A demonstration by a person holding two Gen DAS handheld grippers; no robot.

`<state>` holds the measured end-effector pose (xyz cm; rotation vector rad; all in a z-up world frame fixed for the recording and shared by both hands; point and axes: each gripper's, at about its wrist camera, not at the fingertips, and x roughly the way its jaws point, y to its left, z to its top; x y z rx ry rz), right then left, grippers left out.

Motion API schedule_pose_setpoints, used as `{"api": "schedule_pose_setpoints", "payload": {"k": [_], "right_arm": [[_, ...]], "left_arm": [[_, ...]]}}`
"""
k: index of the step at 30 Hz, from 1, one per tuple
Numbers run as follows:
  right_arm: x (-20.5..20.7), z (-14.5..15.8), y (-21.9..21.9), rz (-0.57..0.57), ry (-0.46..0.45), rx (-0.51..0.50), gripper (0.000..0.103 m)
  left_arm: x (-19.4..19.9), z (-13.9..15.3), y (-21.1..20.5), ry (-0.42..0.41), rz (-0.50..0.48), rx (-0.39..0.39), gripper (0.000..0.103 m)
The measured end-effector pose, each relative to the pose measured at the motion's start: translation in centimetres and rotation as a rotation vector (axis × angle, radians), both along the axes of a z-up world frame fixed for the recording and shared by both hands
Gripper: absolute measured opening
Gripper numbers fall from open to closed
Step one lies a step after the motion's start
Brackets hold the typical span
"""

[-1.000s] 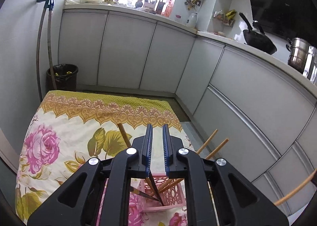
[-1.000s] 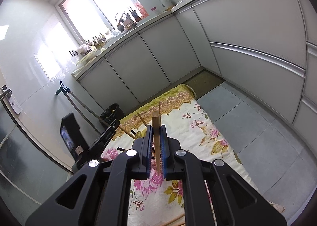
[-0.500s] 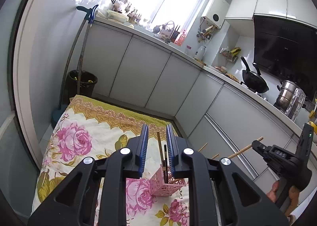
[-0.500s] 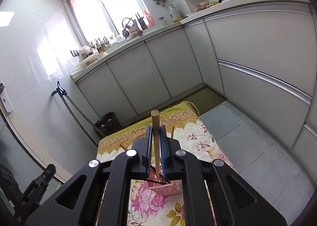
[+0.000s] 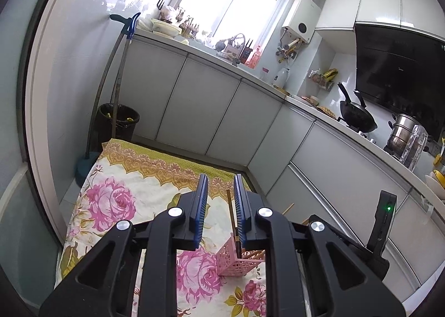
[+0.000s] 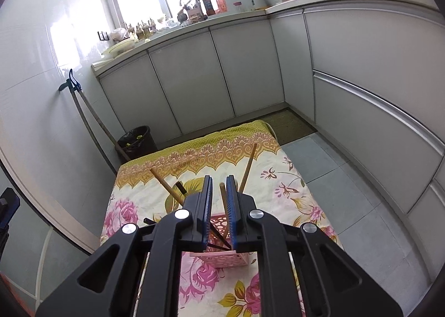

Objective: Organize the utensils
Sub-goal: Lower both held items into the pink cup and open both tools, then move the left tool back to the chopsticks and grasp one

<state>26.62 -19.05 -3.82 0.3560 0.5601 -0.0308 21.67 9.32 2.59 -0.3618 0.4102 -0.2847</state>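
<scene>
A pink perforated utensil basket [image 5: 236,260] [image 6: 222,258] stands on a floral cloth [image 5: 116,200] [image 6: 278,186]. Several wooden chopsticks [image 6: 248,166] and dark sticks lean out of it. My left gripper [image 5: 220,194] is open and empty, held above and behind the basket. My right gripper [image 6: 217,186] is just above the basket with its jaws slightly apart; one wooden stick [image 6: 223,200] stands between them, its lower end in the basket. The right gripper body [image 5: 347,241] shows at the right of the left wrist view.
Grey kitchen cabinets [image 6: 217,72] wrap around the back and right. A black bin [image 5: 118,122] and mop handles [image 5: 116,77] stand at the back left corner. Tiled floor [image 6: 347,205] lies right of the cloth. A wok [image 5: 356,116] and pot sit on the counter.
My left gripper opened and rose away from the basket. My right gripper lowered the wooden stick into the basket and its jaws parted a little.
</scene>
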Motion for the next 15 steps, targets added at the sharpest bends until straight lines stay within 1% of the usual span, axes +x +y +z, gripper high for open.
{"api": "schedule_pose_setpoints", "payload": {"k": [1, 2, 3, 4, 5, 6, 7, 8, 9, 10, 11, 12, 13, 14, 15], "right_arm": [[-0.3, 0.2, 0.0, -0.004, -0.011, 0.007, 0.025], [-0.7, 0.5, -0.2, -0.011, -0.029, 0.017, 0.031], [-1.2, 0.8, -0.3, -0.017, -0.048, 0.031, 0.042], [-1.6, 1.2, -0.6, -0.022, -0.064, 0.044, 0.048], [-2.1, 1.6, -0.8, -0.027, -0.074, 0.05, 0.048], [-2.6, 1.9, -0.9, -0.031, -0.084, 0.056, 0.051], [-3.1, 2.2, -1.1, -0.037, -0.097, 0.064, 0.059], [-3.9, 2.4, -1.4, -0.046, -0.114, 0.076, 0.065], [-4.8, 2.6, -1.7, -0.06, -0.134, 0.089, 0.076], [-5.7, 2.7, -2.0, -0.078, -0.154, 0.101, 0.085], [-6.7, 2.8, -2.3, -0.094, -0.17, 0.112, 0.088], [-7.7, 2.7, -2.7, -0.105, -0.181, 0.125, 0.093], [-8.7, 2.5, -3.0, -0.115, -0.186, 0.139, 0.095], [-9.6, 2.3, -3.3, -0.127, -0.182, 0.148, 0.096], [-10.6, 1.9, -3.7, -0.136, -0.165, 0.155, 0.096]], "left_arm": [[-0.1, 0.0, 0.1, 0.0, 0.001, 0.001, 0.02], [-0.1, 0.0, 0.1, -0.001, 0.001, 0.003, 0.021], [-0.2, 0.0, 0.1, 0.0, 0.0, 0.002, 0.021], [-0.2, 0.0, 0.1, 0.002, -0.003, 0.0, 0.023], [-0.2, 0.1, 0.1, 0.002, -0.006, 0.002, 0.024], [-0.3, 0.1, 0.0, 0.002, -0.008, 0.005, 0.025], [-0.3, 0.1, -0.1, 0.004, -0.011, 0.009, 0.029], [-0.4, 0.0, -0.1, 0.005, -0.015, 0.013, 0.032], [-0.5, 0.0, -0.2, 0.007, -0.016, 0.016, 0.038], [-0.6, 0.0, -0.3, 0.009, -0.016, 0.02, 0.049], [-0.7, 0.0, -0.5, 0.01, -0.015, 0.027, 0.057], [-0.9, -0.1, -0.6, 0.011, -0.014, 0.033, 0.073], [-1.1, -0.1, -0.8, 0.005, -0.012, 0.038, 0.083], [-1.4, -0.2, -1.0, 0.0, -0.013, 0.045, 0.087], [-1.5, -0.2, -1.3, 0.003, -0.021, 0.064, 0.095]]}}
